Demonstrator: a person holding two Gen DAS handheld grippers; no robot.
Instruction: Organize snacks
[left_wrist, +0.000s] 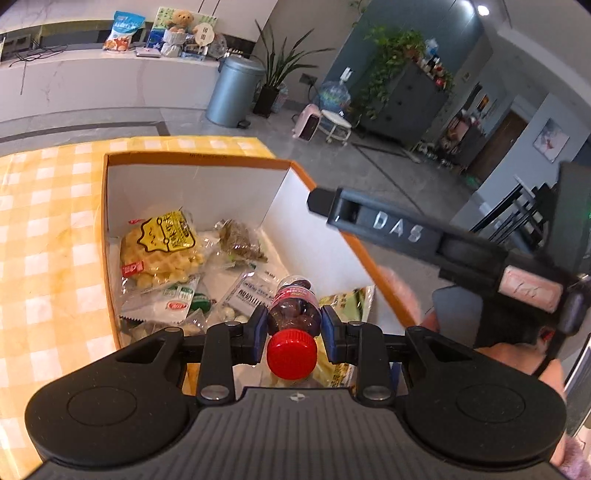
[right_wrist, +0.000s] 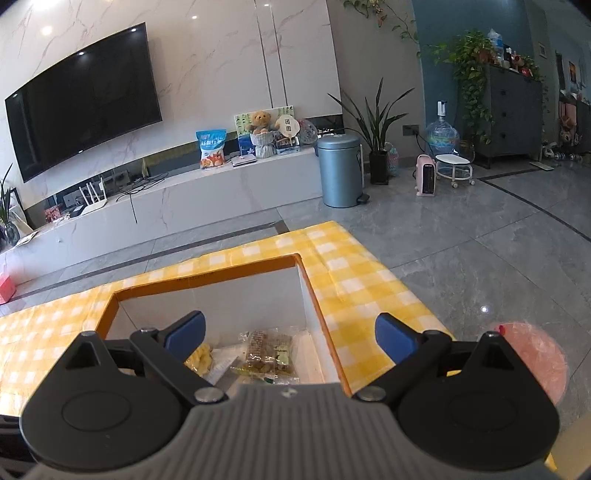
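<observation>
My left gripper (left_wrist: 294, 322) is closed around the bottle (left_wrist: 294, 314), which hangs over the orange-rimmed box (left_wrist: 199, 158) with its long axis along my fingers and its red cap (left_wrist: 292, 353) toward the camera, while my right gripper (right_wrist: 290, 336) stands open above the same box, whose snacks (left_wrist: 162, 251) are partly hidden.

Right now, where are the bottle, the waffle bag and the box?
bottle (left_wrist: 293, 314), left wrist view, on its clear body.
waffle bag (left_wrist: 162, 247), left wrist view, on its yellow label.
box (left_wrist: 192, 157), left wrist view, on its far orange rim.
</observation>
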